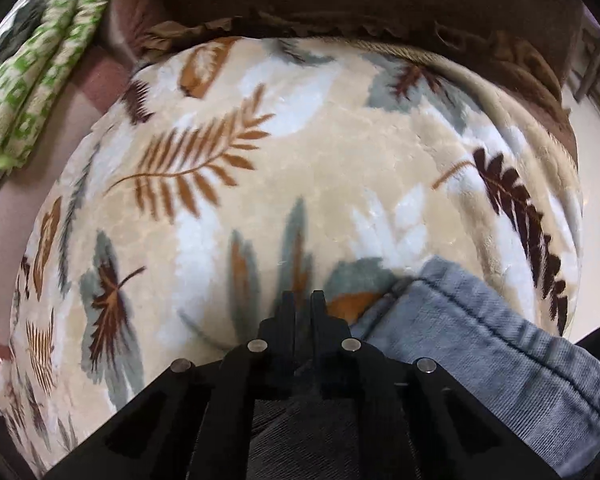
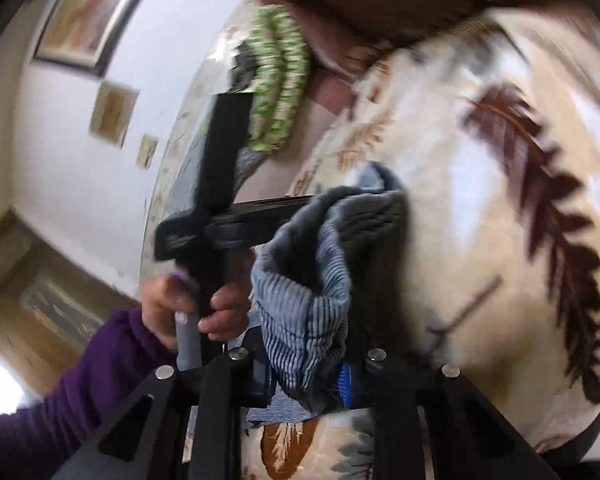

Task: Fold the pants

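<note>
Left hand-held gripper [image 1: 301, 300]: fingers nearly together, tips over the leaf-print blanket [image 1: 320, 152]; cannot tell if cloth is between them. Blue-grey corduroy pants [image 1: 480, 344] lie just right of it, hem seam visible. Right hand-held gripper [image 2: 308, 376]: clamped on a bunched fold of the pants, lifted off the blanket. Person's left hand [image 2: 192, 304] grips the other gripper's handle. Far left: green-white folded cloth [image 1: 40, 72].

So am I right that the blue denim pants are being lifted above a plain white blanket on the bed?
Not quite: the blanket is not plain white but cream with a leaf print, as the left wrist view shows. The blue denim pants are indeed lifted above it.
</note>
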The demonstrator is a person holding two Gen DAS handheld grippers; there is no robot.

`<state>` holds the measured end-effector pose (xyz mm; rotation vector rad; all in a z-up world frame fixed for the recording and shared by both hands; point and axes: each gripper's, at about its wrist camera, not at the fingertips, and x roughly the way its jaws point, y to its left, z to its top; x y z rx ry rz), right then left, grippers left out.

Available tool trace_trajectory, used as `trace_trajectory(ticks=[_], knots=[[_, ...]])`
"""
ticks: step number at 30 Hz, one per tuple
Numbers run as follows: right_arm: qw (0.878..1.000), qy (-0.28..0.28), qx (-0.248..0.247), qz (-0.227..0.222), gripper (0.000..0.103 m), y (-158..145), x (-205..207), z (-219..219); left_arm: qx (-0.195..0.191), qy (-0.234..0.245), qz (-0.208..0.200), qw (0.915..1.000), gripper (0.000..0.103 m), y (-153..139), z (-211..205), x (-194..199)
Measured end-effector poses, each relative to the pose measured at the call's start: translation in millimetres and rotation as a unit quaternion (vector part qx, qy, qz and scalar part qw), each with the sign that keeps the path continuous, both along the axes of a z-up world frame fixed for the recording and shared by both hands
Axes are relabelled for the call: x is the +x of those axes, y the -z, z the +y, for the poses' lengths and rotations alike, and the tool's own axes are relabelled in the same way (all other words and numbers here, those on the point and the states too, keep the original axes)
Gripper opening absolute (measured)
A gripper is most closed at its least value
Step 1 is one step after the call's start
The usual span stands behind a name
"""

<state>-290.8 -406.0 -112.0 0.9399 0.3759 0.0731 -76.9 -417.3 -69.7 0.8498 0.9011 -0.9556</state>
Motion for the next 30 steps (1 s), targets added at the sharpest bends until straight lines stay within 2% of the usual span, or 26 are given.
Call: trace_trajectory(ticks=[6, 10, 16, 20, 22, 24, 27, 28, 29, 30], knots=[[0.995, -0.037, -0.084, -0.026, 0.025, -33.7, 21.6, 45.5, -0.051, -0.045, 0.011, 0.9976, 0.007, -34.0, 49.9, 24.8], [0.987, -0.077, -0.136, -0.035, 0.025, -51.7, 44.3, 89.7, -0.076, -0.090, 0.006, 0.9930, 0.007, -52.0, 106.1, 51.7], [0.969, -0.141, -0.201, -0.022, 0.025, -61.6, 81.0, 156.1, -0.101, -0.175, 0.013, 0.9792, 0.007, -59.3, 211.8, 86.1], [0.955, -0.189, -0.229, -0.004, 0.024, -58.6, 108.9, 194.6, -0.119, -0.234, 0.033, 0.9644, 0.007, -50.4, 292.5, 97.1], [0.947, -0.218, -0.236, 0.007, 0.025, -56.9, 120.6, 209.8, -0.128, -0.260, 0.039, 0.9562, 0.007, -43.7, 332.8, 96.2], [0.934, -0.248, -0.257, 0.019, 0.025, -55.9, 132.7, 228.0, -0.132, -0.275, 0.042, 0.9514, 0.007, -36.5, 359.7, 92.3], [0.919, -0.301, -0.251, 0.047, 0.032, -50.7, 146.7, 242.6, -0.128, -0.292, 0.045, 0.9468, 0.007, -20.7, 394.3, 81.7], [0.917, -0.307, -0.247, 0.053, 0.049, -49.6, 148.6, 242.3, -0.129, -0.291, 0.049, 0.9466, 0.007, -16.0, 401.5, 76.6], [0.915, -0.318, -0.242, 0.061, 0.071, -47.6, 149.4, 241.8, -0.133, -0.286, 0.051, 0.9474, 0.007, -11.1, 407.2, 69.3], [0.912, -0.331, -0.233, 0.071, 0.076, -45.2, 148.6, 240.5, -0.139, -0.282, 0.052, 0.9479, 0.007, -8.4, 409.6, 64.0]])
